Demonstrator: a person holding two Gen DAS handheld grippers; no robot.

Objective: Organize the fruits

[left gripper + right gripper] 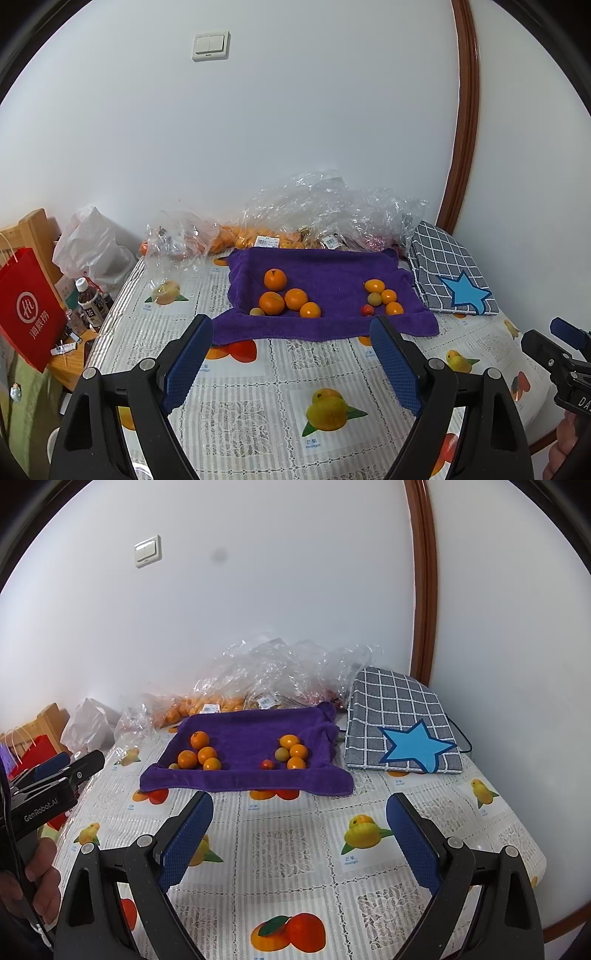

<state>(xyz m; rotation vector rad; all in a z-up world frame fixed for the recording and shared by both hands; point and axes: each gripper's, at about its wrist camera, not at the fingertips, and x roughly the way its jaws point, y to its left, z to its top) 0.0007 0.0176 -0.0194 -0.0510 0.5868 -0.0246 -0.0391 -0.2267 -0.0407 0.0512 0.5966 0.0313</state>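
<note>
A purple towel (332,269) lies spread on the table with two groups of fruit on it. The left group (284,299) holds several oranges and a small pale fruit (257,312). The right group (382,297) holds smaller oranges, a greenish fruit (375,299) and a small red one (367,310). My left gripper (291,325) hovers open and empty over the tablecloth, just short of the towel's near edge. My right gripper (301,800) also stands open and empty, short of the towel (251,734). Both fruit groups (201,755) (291,753) show beyond it.
Clear plastic bags (314,218) holding more oranges lie behind the towel against the wall. A grey checked cushion (450,266) with a blue star sits to the right. A red paper bag (26,314), a bottle (88,299) and a white bag (92,247) stand off the left edge.
</note>
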